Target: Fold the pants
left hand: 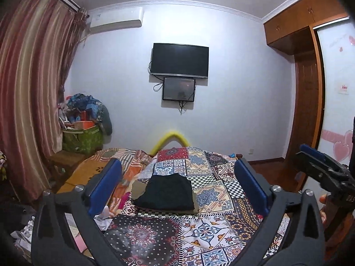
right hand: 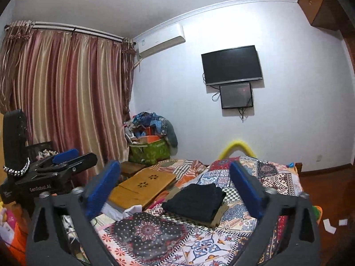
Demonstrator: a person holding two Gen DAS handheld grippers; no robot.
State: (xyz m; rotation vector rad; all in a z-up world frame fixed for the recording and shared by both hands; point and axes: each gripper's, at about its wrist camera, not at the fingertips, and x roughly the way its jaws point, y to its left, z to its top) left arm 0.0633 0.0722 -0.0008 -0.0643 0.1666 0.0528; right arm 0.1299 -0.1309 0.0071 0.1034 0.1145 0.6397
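Left wrist view, left gripper: I see my jaws spread wide with nothing between them, held above the bed and clear of the cloth.
Left wrist view, pants: black, folded into a compact rectangle, lying flat on the patchwork bedspread about mid-bed, framed between my two blue pads.
Left wrist view, under the pants: an olive-tan folded garment shows at the left and bottom edges of the black pile, touching it.
Left wrist view, right gripper: enters at the right edge, off the bed's right side; I cannot tell its jaw state from here.
Left wrist view, surroundings: television on the far wall, striped curtain at left.

Right wrist view, right gripper: my jaws stand fully apart, empty, above the bed.
Right wrist view, pants: same folded black stack, lying on the tan garment, which shows along its right and near edges.
Right wrist view, left gripper: at the left edge, well apart from the pants; jaw state not readable here.
Right wrist view, bed's left edge: a wooden lap tray lies there, beside the bedspread.
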